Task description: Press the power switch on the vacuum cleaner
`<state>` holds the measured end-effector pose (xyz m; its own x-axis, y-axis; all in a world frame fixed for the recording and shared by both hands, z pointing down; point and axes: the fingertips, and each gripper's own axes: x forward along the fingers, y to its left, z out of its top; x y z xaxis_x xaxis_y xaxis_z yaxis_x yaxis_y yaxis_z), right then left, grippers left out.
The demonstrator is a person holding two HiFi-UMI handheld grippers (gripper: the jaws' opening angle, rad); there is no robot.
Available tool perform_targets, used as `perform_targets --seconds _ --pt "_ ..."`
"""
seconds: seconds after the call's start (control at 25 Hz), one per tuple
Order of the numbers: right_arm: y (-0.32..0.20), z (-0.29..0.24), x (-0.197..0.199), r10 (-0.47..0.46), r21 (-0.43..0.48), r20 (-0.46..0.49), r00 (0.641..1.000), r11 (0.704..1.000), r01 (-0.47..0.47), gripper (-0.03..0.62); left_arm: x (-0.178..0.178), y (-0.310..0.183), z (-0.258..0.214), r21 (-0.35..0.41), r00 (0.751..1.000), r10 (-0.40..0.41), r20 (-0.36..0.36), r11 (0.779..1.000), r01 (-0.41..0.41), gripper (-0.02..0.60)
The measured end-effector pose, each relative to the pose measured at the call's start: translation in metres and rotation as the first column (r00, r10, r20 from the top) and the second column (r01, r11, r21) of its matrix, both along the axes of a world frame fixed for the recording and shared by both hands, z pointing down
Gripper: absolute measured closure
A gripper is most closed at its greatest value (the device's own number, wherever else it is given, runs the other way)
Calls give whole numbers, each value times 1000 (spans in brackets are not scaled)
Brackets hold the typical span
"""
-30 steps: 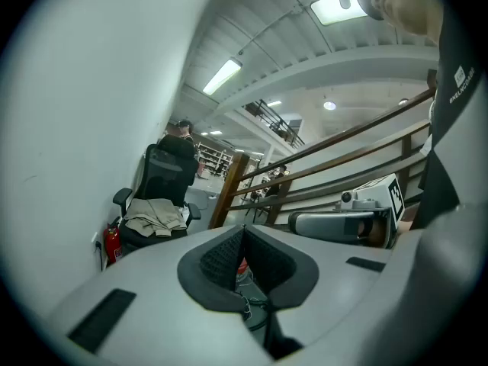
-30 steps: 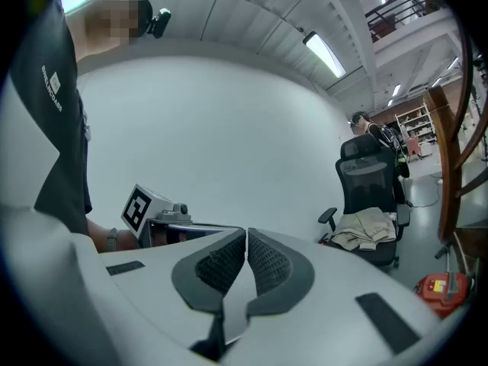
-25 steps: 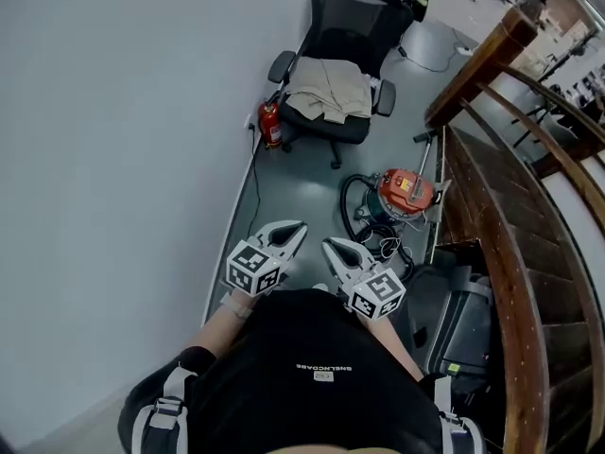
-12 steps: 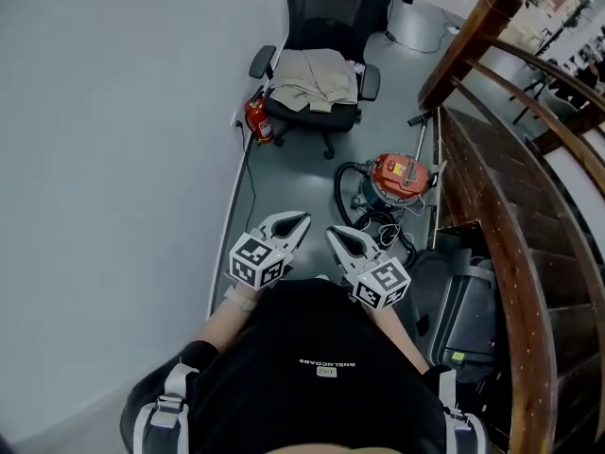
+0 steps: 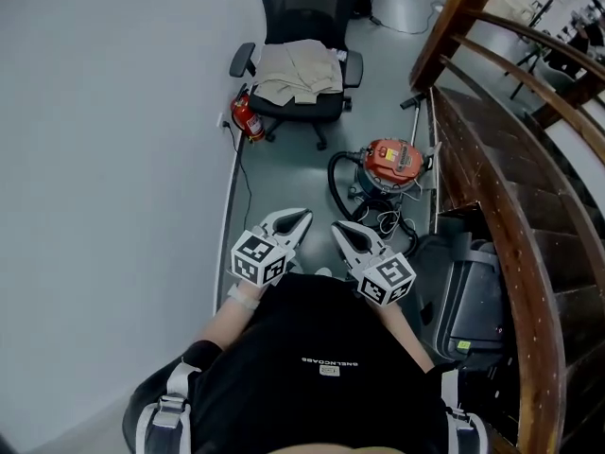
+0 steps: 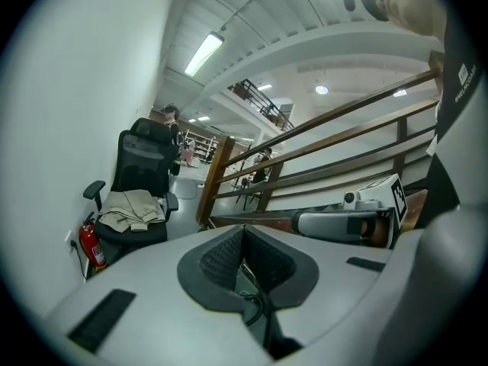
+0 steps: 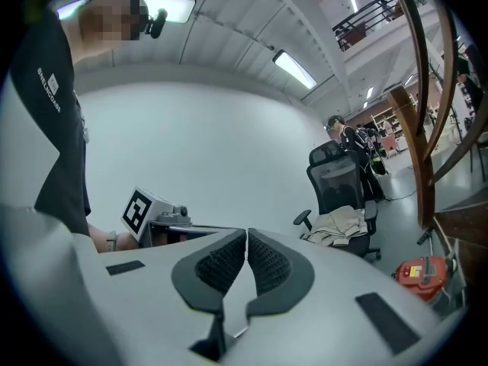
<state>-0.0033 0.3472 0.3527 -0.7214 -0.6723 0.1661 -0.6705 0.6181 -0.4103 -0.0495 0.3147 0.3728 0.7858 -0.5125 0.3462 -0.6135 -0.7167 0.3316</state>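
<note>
— Sitting where, the vacuum cleaner (image 5: pixel 392 162)?
— Right of centre in the head view, on the floor beside the wooden railing (image 5: pixel 492 149), with its black hose (image 5: pixel 342 183) looped at its left (red lid up; I can't pick out the switch itself).
— And the grippers?
— The left gripper (image 5: pixel 301 218) and right gripper (image 5: pixel 338 229) sit lower centre, close to the person's chest. Their jaws are pressed together on nothing, well apart from the machine.
— Anything changed?
— Over the last second the vacuum, office chair (image 5: pixel 293 64) and fire extinguisher (image 5: pixel 247 118) slid leftward in frame, while the grippers kept their pose. I'd judge the reach hasn't begun; only the view has swung.
</note>
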Motion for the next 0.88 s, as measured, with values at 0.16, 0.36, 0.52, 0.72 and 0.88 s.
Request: perform_targets --seconds 0.16,0.36,0.52,0.72,0.88 --pt "-14 10 6 25 -20 -8 1000 999 -25 565 2 -14 9 -16 1000 10 -8 1000 -10 566" --pt "-53 21 -3 40 -27 -37 998 999 -41 565 -13 -54 21 -36 1000 12 -24 999 -13 566" --pt "-106 22 -17 59 -44 -49 997 997 -61 565 -33 -107 20 -43 999 21 -39 999 -22 566" --pt "-172 16 -40 58 -37 -65 996 998 -60 565 -59 -180 16 -30 998 23 -51 999 -24 566" --pt "-219 14 -59 64 -32 -81 995 997 -67 565 -76 -227 12 -16 997 43 -62 999 -44 566"
